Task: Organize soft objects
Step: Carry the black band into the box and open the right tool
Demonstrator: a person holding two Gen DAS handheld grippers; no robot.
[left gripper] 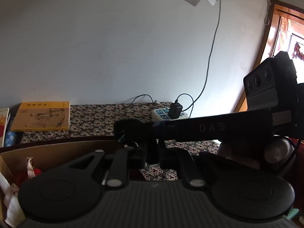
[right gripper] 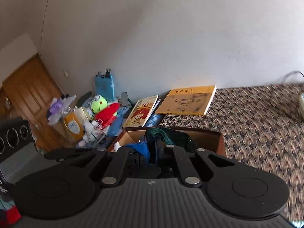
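The right hand-held gripper hangs just above the cardboard box, its fingers drawn close together on a dark green knitted piece that drapes over them, with a blue soft item bunched against the same fingers; whether the blue item is pinched too or merely lies beneath cannot be told. The left hand-held gripper sits beside the box, and its fingers stand narrow with the other tool's dark fabric crossing in front of them, so whether it grips anything cannot be told. Inside the box, the left wrist view shows a white cloth and something red lying against the near wall, so some soft things appear to be stowed already, and the green piece looks close to being dropped in. Beyond the box on the patterned bench, against the wall, lie a yellow book and a picture book. Further from the box, in the cluttered corner, a green plush toy and a red plush rest among bags and bottles, which suggests that more sorting is left.
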